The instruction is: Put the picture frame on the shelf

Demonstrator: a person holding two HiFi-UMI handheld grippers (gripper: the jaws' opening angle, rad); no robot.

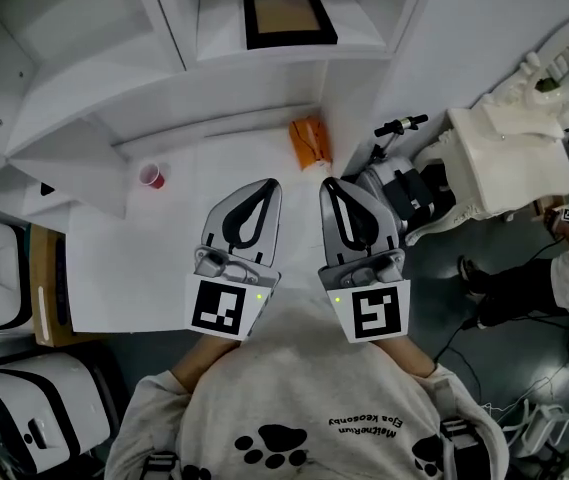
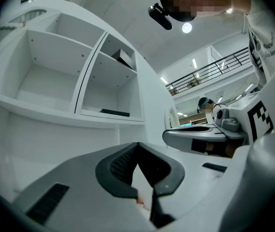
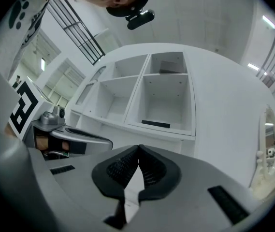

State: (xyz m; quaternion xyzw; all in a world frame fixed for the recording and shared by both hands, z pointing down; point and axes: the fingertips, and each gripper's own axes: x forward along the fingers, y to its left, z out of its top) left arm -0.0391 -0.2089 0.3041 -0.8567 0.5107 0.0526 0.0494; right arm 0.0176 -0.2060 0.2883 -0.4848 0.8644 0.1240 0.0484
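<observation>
Picture frame [image 1: 289, 16], black-edged with a brown centre, lay flat on the floor of a compartment in the white shelf [image 1: 114, 58], in the lower cell of the unit's right-hand column as both gripper views showed it. It was well apart from both hand-held grippers, with nothing touching it. A dark object sat in the compartment above, too unclear to name.

The left hand-held gripper [image 1: 270, 184] and the right hand-held gripper [image 1: 328, 182] were held side by side close to the person's chest, over the near edge of the white table [image 1: 164, 268], both pointing toward the shelf. The left one's jaws were closed, their tips meeting, with nothing between them. The right one's jaws were likewise pressed together at the tips and empty.

On the table a red cup [image 1: 152, 175] stood to the left, near the foot of the shelf, and an orange packet [image 1: 310, 140] lay just ahead of the right hand-held gripper. A white ornate chair [image 1: 509, 158] stood off the table to the right.
</observation>
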